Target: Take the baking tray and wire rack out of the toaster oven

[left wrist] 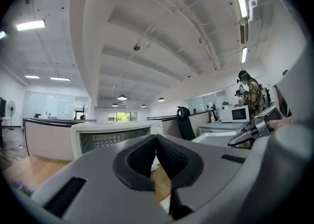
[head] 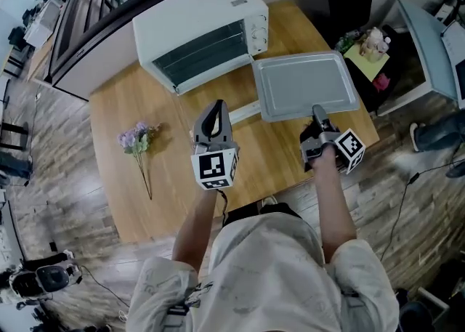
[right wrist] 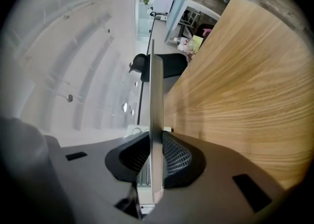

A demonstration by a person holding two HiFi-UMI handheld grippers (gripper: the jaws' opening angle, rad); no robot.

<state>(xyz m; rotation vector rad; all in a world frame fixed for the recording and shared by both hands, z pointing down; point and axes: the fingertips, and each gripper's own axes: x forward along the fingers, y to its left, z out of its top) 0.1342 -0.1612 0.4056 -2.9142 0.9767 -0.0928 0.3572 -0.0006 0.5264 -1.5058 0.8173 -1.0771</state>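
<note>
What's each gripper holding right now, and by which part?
The right gripper clamps the flat grey metal baking tray by its near rim. The left gripper is shut, empty.

A purple flower sprig [head: 138, 139] lies on the wooden table [head: 145, 214]

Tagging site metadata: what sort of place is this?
Probably an open-plan office or lab, not a home kitchen: strip ceiling lights, an office chair, and the toaster oven on a plain wooden table.
</note>
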